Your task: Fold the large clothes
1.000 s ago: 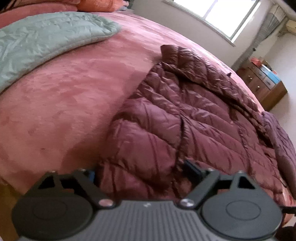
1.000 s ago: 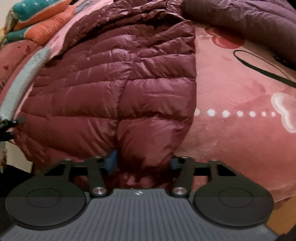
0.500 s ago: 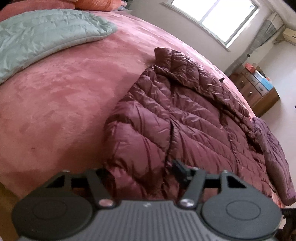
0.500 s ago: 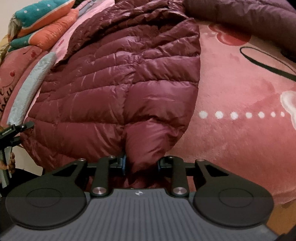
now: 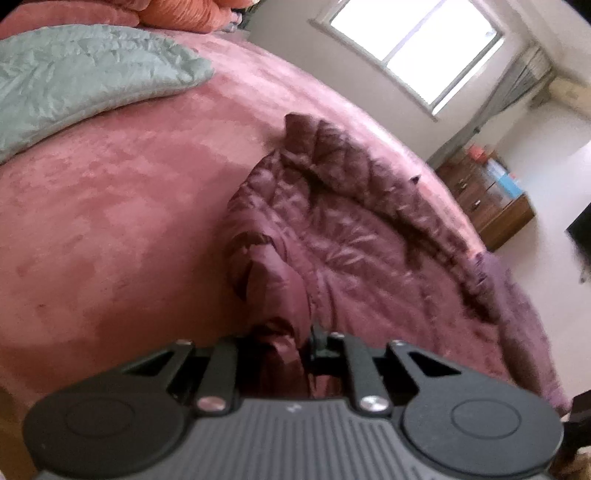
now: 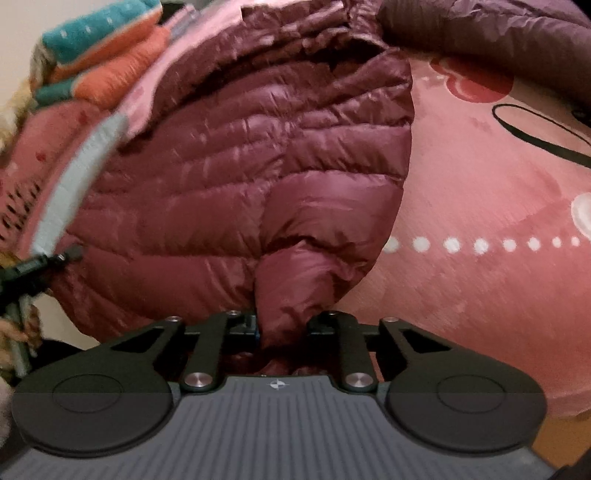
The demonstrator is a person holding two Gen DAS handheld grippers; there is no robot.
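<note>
A maroon quilted down jacket [image 5: 354, 243] lies spread on the pink bed cover [image 5: 110, 206]. In the left wrist view my left gripper [image 5: 284, 347] pinches the jacket's near hem, its jaws closing with a bunched fold of fabric pressed between them. The right wrist view shows the same jacket [image 6: 236, 162] from the other corner. My right gripper [image 6: 284, 325] has its jaws closing on a puffed fold of the hem, which bulges up between the fingers. The other gripper [image 6: 33, 266] shows at that view's left edge.
A pale green quilt [image 5: 74, 77] lies at the bed's far left, with orange bedding [image 5: 184, 14] behind it. A second dark purple garment [image 6: 498, 40] lies at the far right. A wooden dresser [image 5: 487, 199] stands beyond the bed under a window [image 5: 413, 48]. Folded towels [image 6: 107, 55] are stacked at the left.
Both grippers' jaws have narrowed onto the jacket's hem, from wide apart to pinching it. The hem now bunches and lifts between each pair of fingers.
</note>
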